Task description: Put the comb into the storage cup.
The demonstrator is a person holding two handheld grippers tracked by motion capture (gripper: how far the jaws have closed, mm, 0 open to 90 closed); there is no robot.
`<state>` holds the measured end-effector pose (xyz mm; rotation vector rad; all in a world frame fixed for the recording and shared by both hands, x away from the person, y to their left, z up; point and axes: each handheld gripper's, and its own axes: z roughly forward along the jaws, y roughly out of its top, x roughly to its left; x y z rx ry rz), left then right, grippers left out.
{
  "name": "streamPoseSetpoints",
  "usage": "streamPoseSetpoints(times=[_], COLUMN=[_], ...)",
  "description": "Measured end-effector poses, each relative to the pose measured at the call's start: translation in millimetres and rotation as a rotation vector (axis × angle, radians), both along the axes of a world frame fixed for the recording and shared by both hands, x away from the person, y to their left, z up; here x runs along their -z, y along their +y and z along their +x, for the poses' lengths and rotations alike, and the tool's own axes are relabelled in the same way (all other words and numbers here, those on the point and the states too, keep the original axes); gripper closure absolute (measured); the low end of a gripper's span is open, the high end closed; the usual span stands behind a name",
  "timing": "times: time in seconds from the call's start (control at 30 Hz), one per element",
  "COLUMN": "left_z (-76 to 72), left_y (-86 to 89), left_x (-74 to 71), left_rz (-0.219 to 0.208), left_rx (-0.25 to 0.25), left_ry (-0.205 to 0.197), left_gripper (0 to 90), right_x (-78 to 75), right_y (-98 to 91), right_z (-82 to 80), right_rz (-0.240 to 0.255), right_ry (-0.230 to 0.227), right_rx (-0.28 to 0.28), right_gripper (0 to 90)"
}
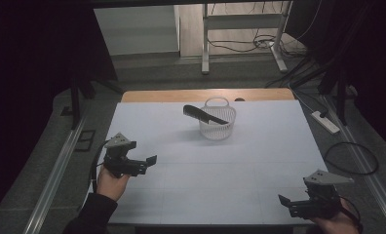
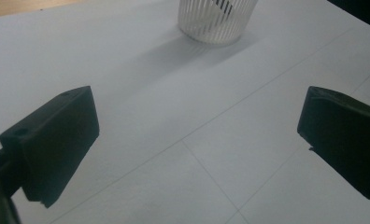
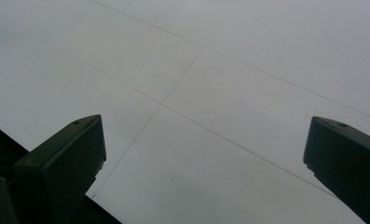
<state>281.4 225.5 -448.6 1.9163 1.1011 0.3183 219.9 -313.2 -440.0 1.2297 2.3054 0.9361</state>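
Two things sit toward the far middle of the white desk (image 1: 215, 175): a small white slatted basket (image 1: 217, 122) and a black comb (image 1: 204, 115) lying across its rim, one end down inside, the handle end sticking out over the left side. Both hand-held grippers are well apart from them and empty. The left hand-held gripper (image 1: 147, 163) hovers near the desk's left edge with its jaws spread wide, pointing toward the basket (image 2: 216, 18), which shows at the top of its own view. The right hand-held gripper (image 1: 284, 202) sits low at the near right corner, jaws likewise wide apart over bare desk.

The comb looks light, stiff and thin, probably smooth plastic, so it could slip or pivot if pinched at the teeth. The overhanging handle end seems the best place to grip, across its flat faces. The basket also appears light and could tip or slide if the comb drags on its rim, so a straight lift seems wise.
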Motion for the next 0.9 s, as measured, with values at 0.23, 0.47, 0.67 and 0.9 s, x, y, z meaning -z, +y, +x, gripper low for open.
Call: streamPoseSetpoints(times=[0.23, 0.47, 0.67, 0.9], left_z=[-11.1, -19.7, -26.8, -36.3], left_y=[3.7, 6.0, 7.6, 9.7], left_x=[0.6, 1.1, 0.6, 0.1], left_rz=[0.009, 0.019, 0.033, 0.048], left_rx=[-0.008, -0.008, -0.006, -0.012], left_ry=[-0.004, 0.002, -0.003, -0.016], left_gripper=[0.0, 0.0, 0.0, 0.0], right_x=[0.0, 0.0, -0.1, -0.1], right_y=[0.0, 0.1, -0.2, -0.2], right_z=[0.0, -0.1, 0.0, 0.0], right_rz=[0.001, 0.0, 0.002, 0.001], right_ry=[0.0, -0.001, 0.0, 0.0], right_rx=[-0.001, -0.001, 0.0, 0.001], right_gripper=[0.0, 0.0, 0.0, 0.0])
